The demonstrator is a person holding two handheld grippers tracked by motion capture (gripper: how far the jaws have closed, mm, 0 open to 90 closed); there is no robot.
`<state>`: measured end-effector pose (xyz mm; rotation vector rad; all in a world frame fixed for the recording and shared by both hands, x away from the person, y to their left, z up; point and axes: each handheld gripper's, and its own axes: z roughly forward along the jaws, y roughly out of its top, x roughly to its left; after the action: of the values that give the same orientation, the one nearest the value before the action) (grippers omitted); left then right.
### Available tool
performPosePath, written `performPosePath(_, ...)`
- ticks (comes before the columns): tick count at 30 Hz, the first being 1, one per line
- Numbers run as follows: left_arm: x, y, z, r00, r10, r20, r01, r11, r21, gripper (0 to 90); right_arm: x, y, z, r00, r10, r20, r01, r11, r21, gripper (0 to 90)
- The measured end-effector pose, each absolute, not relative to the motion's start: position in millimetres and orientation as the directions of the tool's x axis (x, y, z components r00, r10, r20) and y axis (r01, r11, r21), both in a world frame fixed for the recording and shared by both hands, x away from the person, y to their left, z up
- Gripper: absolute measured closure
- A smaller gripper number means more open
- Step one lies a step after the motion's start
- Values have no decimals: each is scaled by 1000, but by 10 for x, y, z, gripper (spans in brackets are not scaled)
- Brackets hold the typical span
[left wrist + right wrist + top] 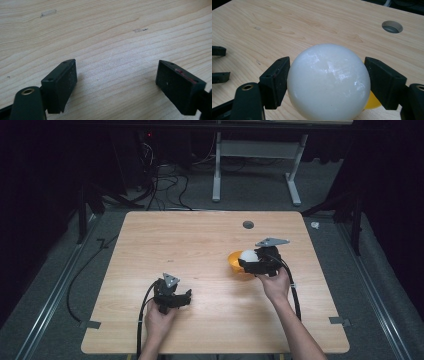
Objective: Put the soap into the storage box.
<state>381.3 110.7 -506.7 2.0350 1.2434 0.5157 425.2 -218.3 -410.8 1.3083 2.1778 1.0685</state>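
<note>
Grippers number two: the right gripper (327, 82) clamps one white ball (329, 81) over one orange bowl (235, 264), the left gripper (117, 85) gapes.

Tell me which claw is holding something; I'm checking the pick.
The right claw: its jaws clamp the white ball above the orange bowl. The left claw gapes over bare table.

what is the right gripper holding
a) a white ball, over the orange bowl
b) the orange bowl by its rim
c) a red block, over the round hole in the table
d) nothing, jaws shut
a: in the right gripper view the right gripper has both jaws pressed on the white ball, and the high view shows it above the orange bowl.
</note>
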Motion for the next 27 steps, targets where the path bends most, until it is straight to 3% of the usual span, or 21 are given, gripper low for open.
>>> performPosePath(27, 3813, 1107, -5067, 463, 886, -18, 613, -306, 728, 176, 4571, -2186, -4395, -397, 917, 33, 629, 245, 738, 243)
